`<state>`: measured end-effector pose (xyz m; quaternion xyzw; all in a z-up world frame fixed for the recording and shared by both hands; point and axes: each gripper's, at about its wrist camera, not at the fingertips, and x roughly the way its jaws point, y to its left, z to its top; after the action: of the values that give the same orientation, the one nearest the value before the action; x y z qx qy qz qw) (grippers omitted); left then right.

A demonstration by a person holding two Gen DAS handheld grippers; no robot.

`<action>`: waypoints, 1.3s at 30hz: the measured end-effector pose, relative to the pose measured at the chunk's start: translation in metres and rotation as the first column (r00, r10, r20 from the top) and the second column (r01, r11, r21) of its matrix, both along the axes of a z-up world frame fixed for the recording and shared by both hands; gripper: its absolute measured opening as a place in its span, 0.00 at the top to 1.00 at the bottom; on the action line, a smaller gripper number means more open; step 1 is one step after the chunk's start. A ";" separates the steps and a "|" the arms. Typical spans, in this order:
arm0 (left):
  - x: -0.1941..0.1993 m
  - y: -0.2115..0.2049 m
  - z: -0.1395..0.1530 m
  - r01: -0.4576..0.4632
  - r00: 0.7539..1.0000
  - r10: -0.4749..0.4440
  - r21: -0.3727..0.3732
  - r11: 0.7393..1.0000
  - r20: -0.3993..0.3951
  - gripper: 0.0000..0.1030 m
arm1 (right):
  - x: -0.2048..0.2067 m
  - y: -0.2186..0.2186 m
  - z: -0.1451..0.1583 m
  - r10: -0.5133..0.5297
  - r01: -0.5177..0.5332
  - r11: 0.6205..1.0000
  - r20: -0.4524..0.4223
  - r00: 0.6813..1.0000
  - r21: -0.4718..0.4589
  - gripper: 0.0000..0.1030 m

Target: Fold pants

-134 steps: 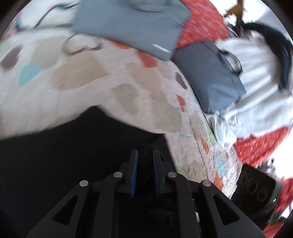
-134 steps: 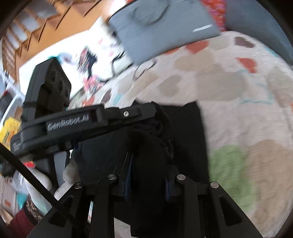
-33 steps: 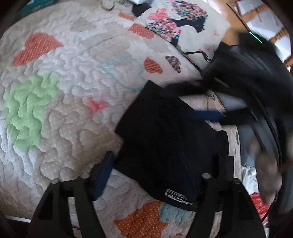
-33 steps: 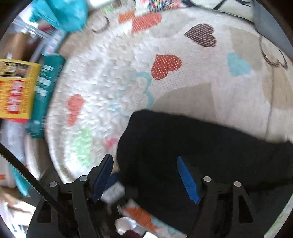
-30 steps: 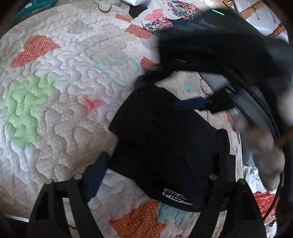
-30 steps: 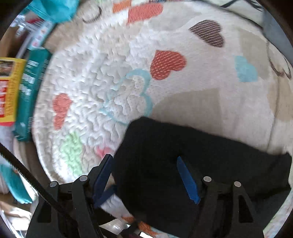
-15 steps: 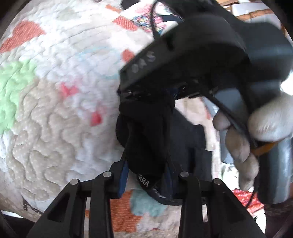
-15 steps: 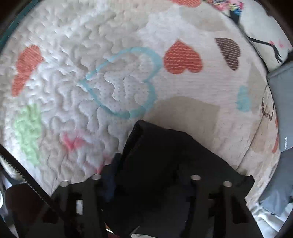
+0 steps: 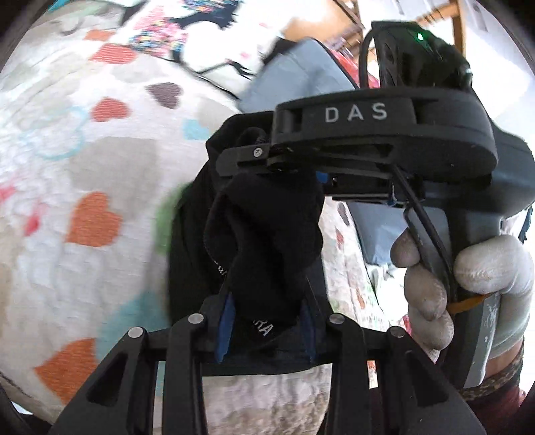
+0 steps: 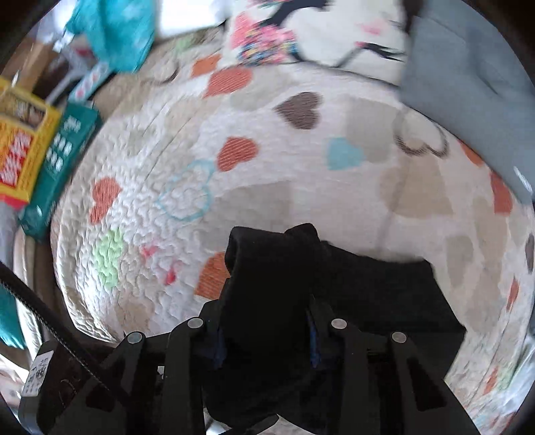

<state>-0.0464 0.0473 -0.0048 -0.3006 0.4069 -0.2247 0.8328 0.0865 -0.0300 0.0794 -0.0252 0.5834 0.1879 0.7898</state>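
The black pants (image 9: pixel 264 234) are bunched and lifted off the heart-patterned quilt (image 9: pixel 83 174). My left gripper (image 9: pixel 265 321) is shut on a thick fold of them, white lettering showing between the blue pads. In the left wrist view the right gripper (image 9: pixel 244 157), marked DAS and held by a gloved hand (image 9: pixel 434 284), pinches the same bundle from above. In the right wrist view my right gripper (image 10: pixel 265 331) is shut on the black pants (image 10: pixel 274 267); the rest of the cloth (image 10: pixel 384 294) trails right on the quilt (image 10: pixel 267 167).
A grey bag (image 10: pixel 468 77) and a floral pillow (image 10: pixel 301 30) lie at the far side of the quilt. Yellow and teal boxes (image 10: pixel 36 157) stand off its left edge. A teal cloth (image 10: pixel 113 30) lies at the top left.
Both grippers were open over the flat folded pants a second ago. They have closed on the cloth and lifted it, and the two grippers have come close together.
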 end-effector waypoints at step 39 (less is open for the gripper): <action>0.038 -0.067 -0.007 0.149 0.989 -0.148 0.049 0.988 -0.025 0.44 | -0.063 -0.222 -0.067 -0.449 0.418 0.832 0.002 0.893 0.364 0.45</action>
<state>-0.0082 -0.0196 -0.0116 -0.2507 0.4427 -0.2726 0.8166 0.0239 -0.2524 0.0120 0.2420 0.4950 0.1046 0.8279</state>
